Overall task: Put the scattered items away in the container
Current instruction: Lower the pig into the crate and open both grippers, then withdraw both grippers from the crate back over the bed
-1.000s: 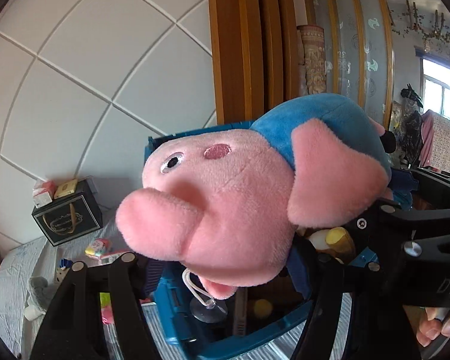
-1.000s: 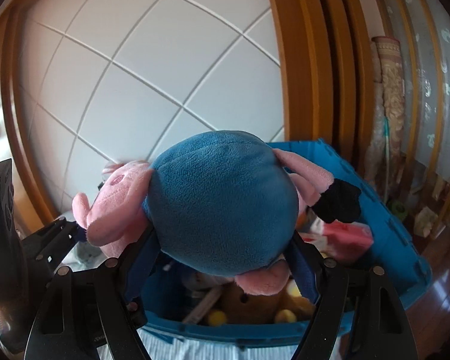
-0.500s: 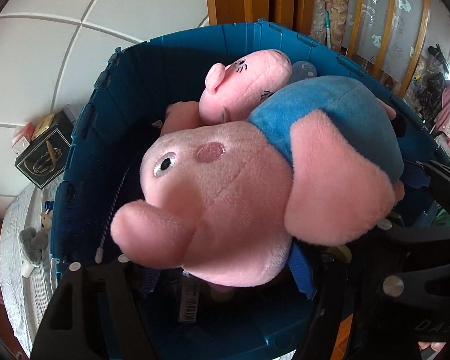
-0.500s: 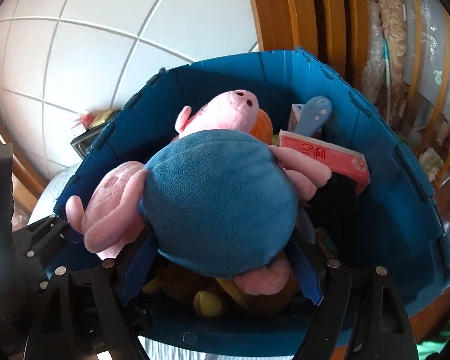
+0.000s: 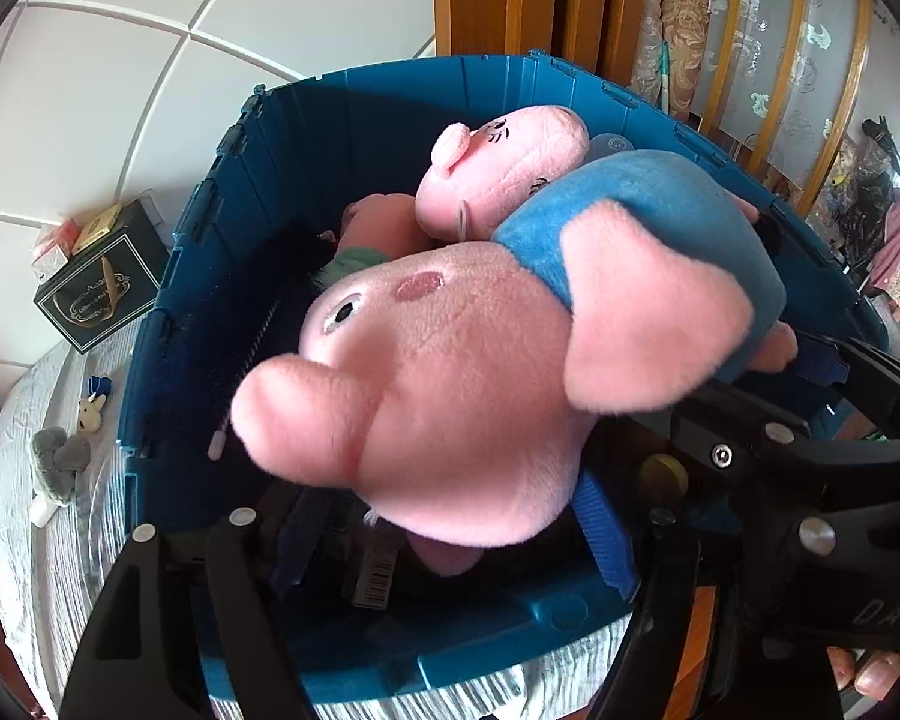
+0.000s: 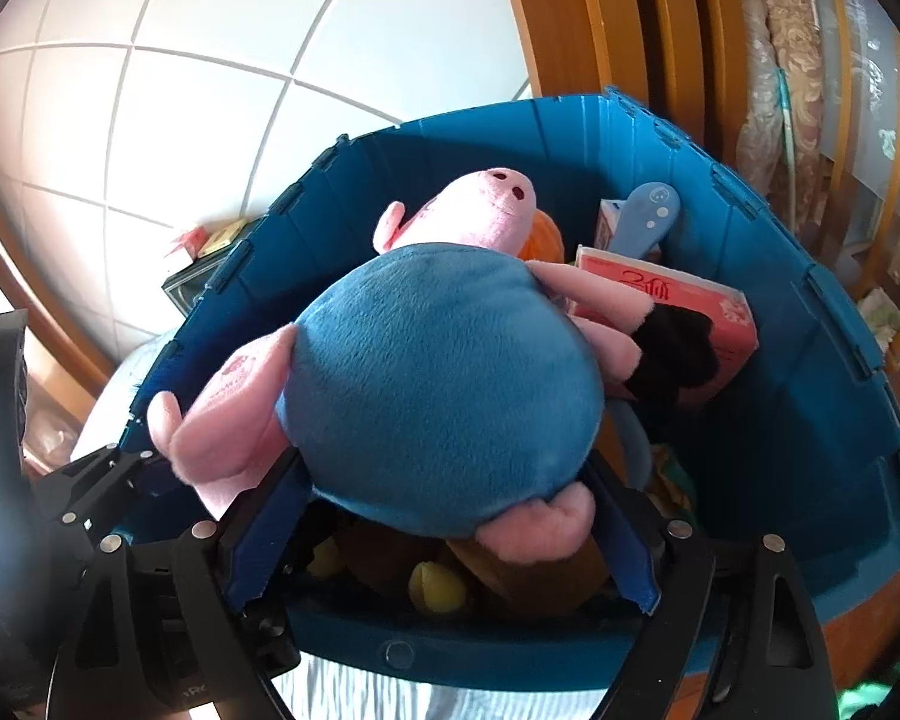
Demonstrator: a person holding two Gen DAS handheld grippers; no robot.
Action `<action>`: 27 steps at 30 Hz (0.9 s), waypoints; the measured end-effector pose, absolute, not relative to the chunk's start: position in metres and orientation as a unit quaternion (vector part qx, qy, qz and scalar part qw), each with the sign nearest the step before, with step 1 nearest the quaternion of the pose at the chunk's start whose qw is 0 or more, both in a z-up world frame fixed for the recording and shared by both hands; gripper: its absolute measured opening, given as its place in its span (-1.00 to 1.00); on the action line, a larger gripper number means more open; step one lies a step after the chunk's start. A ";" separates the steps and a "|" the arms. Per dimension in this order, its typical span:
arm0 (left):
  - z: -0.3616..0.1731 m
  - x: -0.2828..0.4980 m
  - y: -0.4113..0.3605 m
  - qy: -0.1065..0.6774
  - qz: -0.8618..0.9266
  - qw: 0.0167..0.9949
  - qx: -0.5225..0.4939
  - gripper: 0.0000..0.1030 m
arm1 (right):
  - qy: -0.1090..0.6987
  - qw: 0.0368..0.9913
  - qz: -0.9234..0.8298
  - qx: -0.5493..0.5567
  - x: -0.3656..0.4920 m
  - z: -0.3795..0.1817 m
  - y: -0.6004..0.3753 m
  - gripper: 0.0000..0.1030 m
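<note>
Entry: plush pig, in transfer to container. The left gripper [image 5: 444,546] is bracketing the head with its fingers spread. Its jaws have just been opening; one blue pad [image 5: 609,546] is touching the underside of the head, and the opposite pad is standing clear of the snout, so nothing is being pinched. The right gripper [image 6: 444,540] is flanking the blue body. Its jaws have likewise just been opening, with the body between them and its pads [image 6: 267,534] brushing the fur on either side; whether they are pressing cannot be told. The plush pig [image 5: 450,372] is lying with its long axis running from one gripper to the other, head at the left and rump and legs at the right. It is sitting low inside the mouth of the blue container [image 5: 168,312], over a second pink plush [image 5: 510,168], a red box [image 6: 690,300] and yellow-and-brown toys beneath. Judgement: the pig is settling on the pile, and both hands are needing only a straight lift out. Outside the wall, on the grey cloth, a grey plush [image 5: 60,462] and a small white toy [image 5: 93,411] are waiting beside a black box [image 5: 99,294]. They are lying to the left hand's side, probably nearer that hand.
</note>
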State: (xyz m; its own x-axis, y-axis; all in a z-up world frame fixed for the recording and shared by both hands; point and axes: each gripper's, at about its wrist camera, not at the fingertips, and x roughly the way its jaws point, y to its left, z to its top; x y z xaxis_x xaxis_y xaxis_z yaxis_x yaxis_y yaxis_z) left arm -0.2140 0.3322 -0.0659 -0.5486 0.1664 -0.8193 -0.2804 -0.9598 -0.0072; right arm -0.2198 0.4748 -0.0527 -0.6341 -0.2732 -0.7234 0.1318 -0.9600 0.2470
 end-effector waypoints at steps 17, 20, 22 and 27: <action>-0.036 -0.131 0.305 0.022 0.928 0.113 -0.355 0.45 | -0.099 0.080 -0.944 0.305 -0.117 -0.012 0.489 0.99; -0.034 -0.117 0.300 0.004 0.937 0.105 -0.333 0.45 | -0.080 0.053 -0.951 0.293 -0.102 -0.009 0.485 0.99; -0.033 -0.111 0.296 -0.006 0.939 0.105 -0.328 0.45 | -0.076 0.048 -0.952 0.293 -0.095 -0.011 0.483 0.99; -0.037 -0.100 0.280 -0.014 0.941 0.089 -0.326 0.45 | -0.074 0.048 -0.954 0.288 -0.079 -0.013 0.476 0.99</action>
State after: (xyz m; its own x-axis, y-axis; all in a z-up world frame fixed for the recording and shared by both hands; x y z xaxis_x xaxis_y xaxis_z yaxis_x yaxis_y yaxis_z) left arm -0.1001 0.2800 -0.0373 -0.7718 0.1771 -0.6107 -0.1594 -0.9837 -0.0839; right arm -0.0789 0.4762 -0.0127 -0.8302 -0.1332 -0.5414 0.0484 -0.9846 0.1680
